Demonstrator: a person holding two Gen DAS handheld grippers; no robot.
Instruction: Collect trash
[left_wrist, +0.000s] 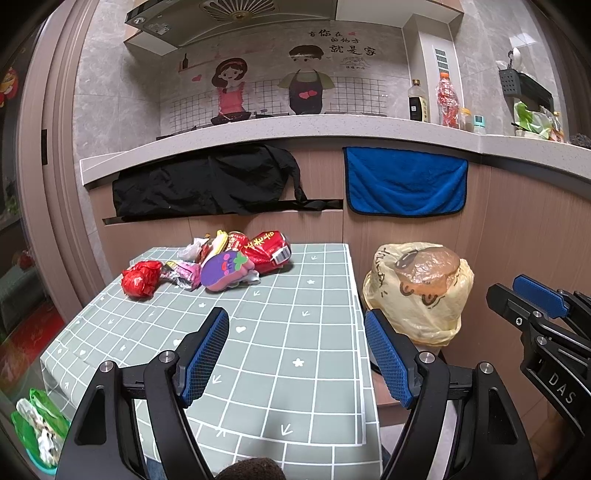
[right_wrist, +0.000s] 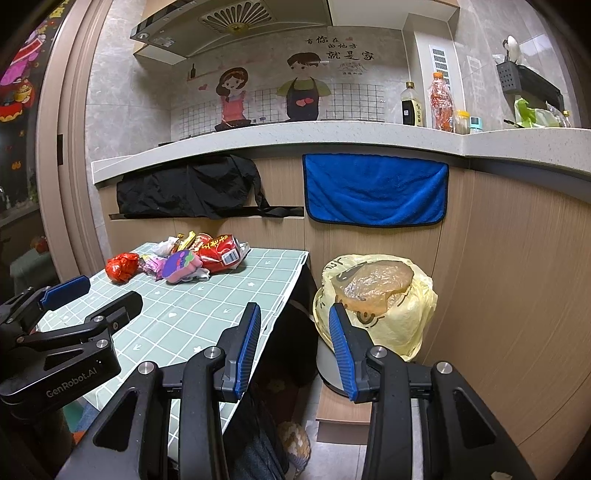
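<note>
A pile of trash lies at the far end of the table (left_wrist: 295, 332): a crumpled red wrapper (left_wrist: 140, 277), a purple and pink packet (left_wrist: 225, 269), a red packet with a barcode (left_wrist: 266, 251) and white tissue (left_wrist: 192, 251). My left gripper (left_wrist: 297, 347) hovers open over the near part of the table, well short of the pile. To the right of the table stands a bin lined with a yellow bag (left_wrist: 417, 291). My right gripper (right_wrist: 295, 343) is open and holds nothing, between the table's edge (right_wrist: 207, 302) and the bin (right_wrist: 373, 295). The pile (right_wrist: 184, 262) also shows in this view.
A kitchen counter (left_wrist: 295, 133) runs behind the table, with a black cloth (left_wrist: 207, 181) and a blue towel (left_wrist: 406, 181) hanging from it and bottles (left_wrist: 447, 99) on top. A green bag (left_wrist: 37, 424) sits on the floor at the left. Wood cabinet fronts (right_wrist: 517, 295) close the right side.
</note>
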